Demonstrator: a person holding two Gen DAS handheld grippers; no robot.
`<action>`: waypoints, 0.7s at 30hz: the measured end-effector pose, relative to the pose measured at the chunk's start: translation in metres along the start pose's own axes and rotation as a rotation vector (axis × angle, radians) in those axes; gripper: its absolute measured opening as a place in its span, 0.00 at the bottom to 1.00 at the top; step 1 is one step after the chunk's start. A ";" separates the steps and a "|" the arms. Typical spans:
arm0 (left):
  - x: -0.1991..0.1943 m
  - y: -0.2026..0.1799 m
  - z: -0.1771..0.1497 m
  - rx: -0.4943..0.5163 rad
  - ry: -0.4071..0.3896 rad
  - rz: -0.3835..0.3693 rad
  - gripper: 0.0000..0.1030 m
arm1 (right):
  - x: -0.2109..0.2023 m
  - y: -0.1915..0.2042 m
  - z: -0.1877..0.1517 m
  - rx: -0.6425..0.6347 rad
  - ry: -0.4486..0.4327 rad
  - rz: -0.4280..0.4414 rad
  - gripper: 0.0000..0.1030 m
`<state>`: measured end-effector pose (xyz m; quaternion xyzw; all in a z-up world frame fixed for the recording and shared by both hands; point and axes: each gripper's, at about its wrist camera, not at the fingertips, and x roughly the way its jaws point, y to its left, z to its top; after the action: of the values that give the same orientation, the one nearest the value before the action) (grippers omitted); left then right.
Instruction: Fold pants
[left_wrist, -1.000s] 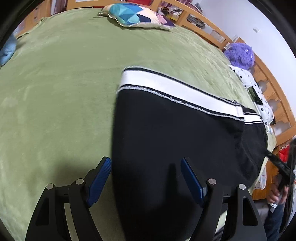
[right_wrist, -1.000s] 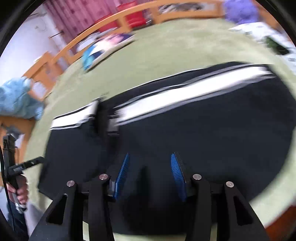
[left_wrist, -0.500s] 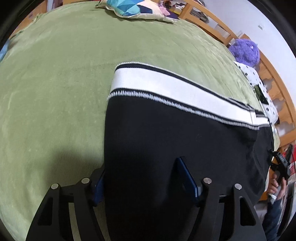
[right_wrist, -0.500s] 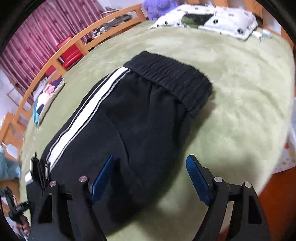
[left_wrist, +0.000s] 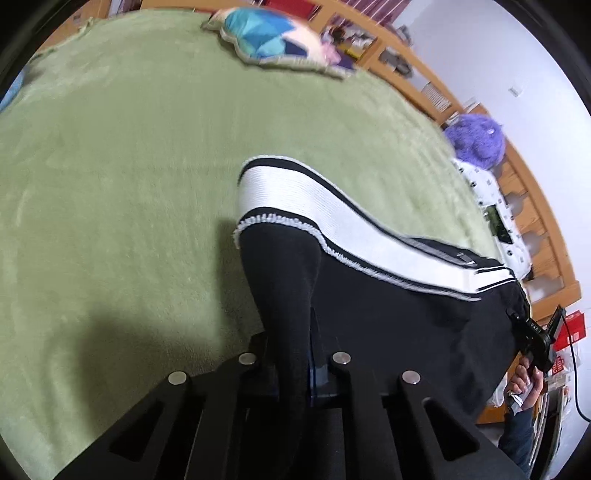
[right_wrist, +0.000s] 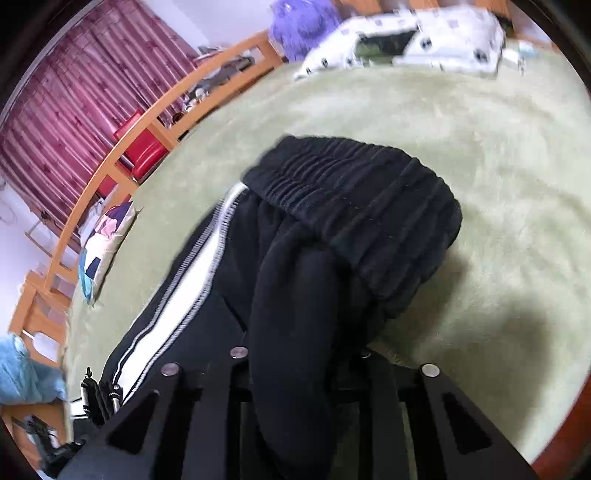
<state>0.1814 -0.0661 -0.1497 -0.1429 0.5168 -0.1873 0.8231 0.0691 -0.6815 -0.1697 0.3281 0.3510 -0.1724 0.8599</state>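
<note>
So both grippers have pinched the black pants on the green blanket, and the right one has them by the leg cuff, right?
Not quite. The right gripper pinches the black pants near the elastic waistband, as the right wrist view shows. The left gripper grips them too, on the green blanket.

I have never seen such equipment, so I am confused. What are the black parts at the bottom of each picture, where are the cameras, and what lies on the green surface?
There is no robot here. A person holds one hand tool in each hand, and each tool has two fingers that pinch. A small wide-angle camera sits on each tool and looks forward along its fingers, so the black parts at the bottom are the tool itself.

One picture comes from the left gripper, the other from the right gripper. Both have just closed and now pinch a fold of the black pants with a white stripe. The right one holds near the waistband.

The pants lie on a green blanket. A colourful pillow and a purple plush toy lie further back.
</note>
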 end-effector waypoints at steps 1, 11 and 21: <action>-0.010 -0.003 0.002 0.016 -0.017 -0.006 0.09 | -0.009 0.010 0.002 -0.012 -0.021 -0.001 0.17; -0.096 0.023 0.030 0.069 -0.110 0.045 0.09 | -0.091 0.117 -0.012 -0.141 -0.108 0.121 0.16; -0.121 0.152 0.040 -0.075 -0.058 0.156 0.11 | -0.041 0.190 -0.106 -0.213 0.074 0.193 0.17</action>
<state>0.1942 0.1255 -0.1018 -0.1383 0.5091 -0.0988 0.8438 0.0890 -0.4683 -0.1129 0.2731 0.3655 -0.0385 0.8890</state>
